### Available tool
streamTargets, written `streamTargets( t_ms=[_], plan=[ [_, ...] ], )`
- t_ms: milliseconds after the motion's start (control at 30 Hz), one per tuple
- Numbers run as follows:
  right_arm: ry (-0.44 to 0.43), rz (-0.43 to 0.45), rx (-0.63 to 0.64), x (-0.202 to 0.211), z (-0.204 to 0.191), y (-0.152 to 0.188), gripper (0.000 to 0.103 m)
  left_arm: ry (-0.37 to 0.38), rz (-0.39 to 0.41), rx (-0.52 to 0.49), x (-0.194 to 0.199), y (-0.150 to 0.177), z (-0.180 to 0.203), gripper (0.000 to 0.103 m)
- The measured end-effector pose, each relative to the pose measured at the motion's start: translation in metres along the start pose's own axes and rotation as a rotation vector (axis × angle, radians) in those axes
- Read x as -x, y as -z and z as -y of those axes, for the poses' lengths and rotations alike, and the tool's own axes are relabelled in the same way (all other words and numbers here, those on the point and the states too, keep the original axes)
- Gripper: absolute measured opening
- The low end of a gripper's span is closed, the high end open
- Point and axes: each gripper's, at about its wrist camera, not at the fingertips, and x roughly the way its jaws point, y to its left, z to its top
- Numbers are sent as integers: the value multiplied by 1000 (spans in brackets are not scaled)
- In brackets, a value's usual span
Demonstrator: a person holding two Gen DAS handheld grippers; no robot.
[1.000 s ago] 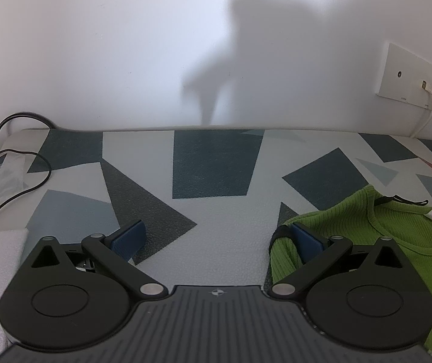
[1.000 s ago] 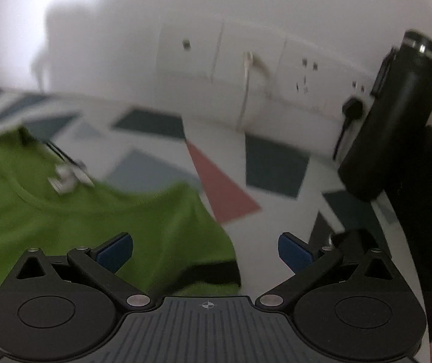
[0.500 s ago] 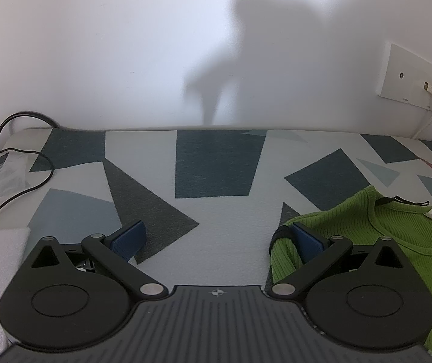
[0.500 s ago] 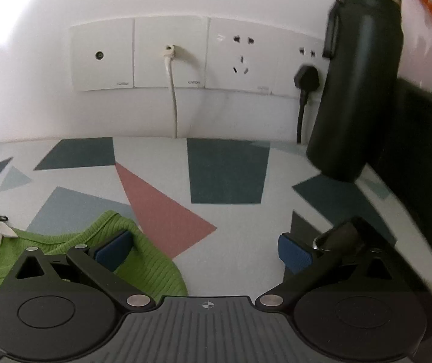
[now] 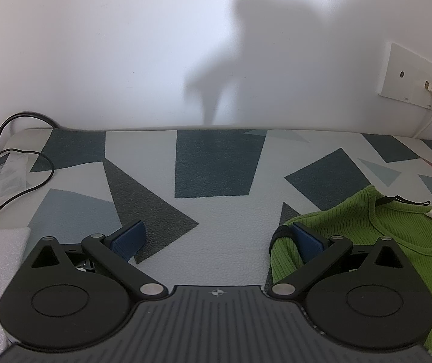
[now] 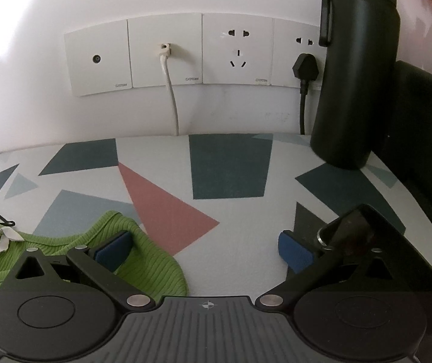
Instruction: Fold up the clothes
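Your right gripper has swung onto the shirt shoulder; both spread, left gripper at the other sleeve.

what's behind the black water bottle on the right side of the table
Behind the black water bottle is the white wall with a row of outlet plates; a black plug sits just beside it. The bottle hides the last plate's right edge and whatever lies beyond.
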Motion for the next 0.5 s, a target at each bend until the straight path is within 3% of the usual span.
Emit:
streamTargets(
  t_ms=[500],
  plan=[
    [-1,-1,-2,0,0,0,102,-26,-1,-3,-1,-2,4,103]
  ],
)
